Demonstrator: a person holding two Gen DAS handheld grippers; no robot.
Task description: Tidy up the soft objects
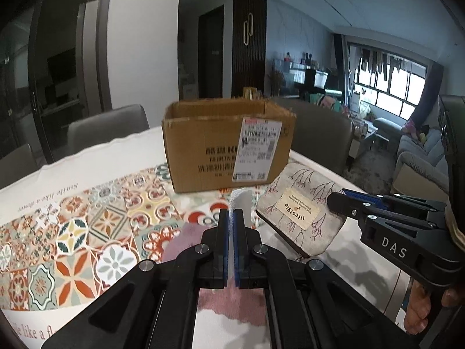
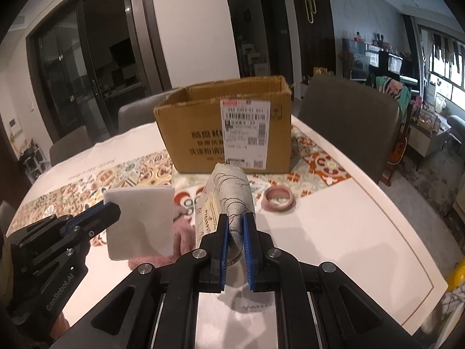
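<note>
My left gripper (image 1: 232,218) is shut on a folded white cloth (image 1: 242,205) and holds it above the table; the cloth shows flat in the right wrist view (image 2: 139,221), with the left gripper (image 2: 112,210) at its left edge. My right gripper (image 2: 235,224) is shut on a beige fabric pouch with a branch print (image 2: 229,195) and lifts it off the table; the pouch (image 1: 293,212) and the right gripper (image 1: 337,200) show in the left wrist view. A pink fuzzy cloth (image 1: 232,305) (image 2: 180,238) lies on the table below. An open cardboard box (image 1: 229,142) (image 2: 226,125) stands behind.
A pink ring of tape (image 2: 279,199) lies on the white table (image 2: 348,232) to the right of the pouch. A patterned tile runner (image 1: 72,232) covers the table's left. Grey chairs (image 2: 348,122) stand behind the box.
</note>
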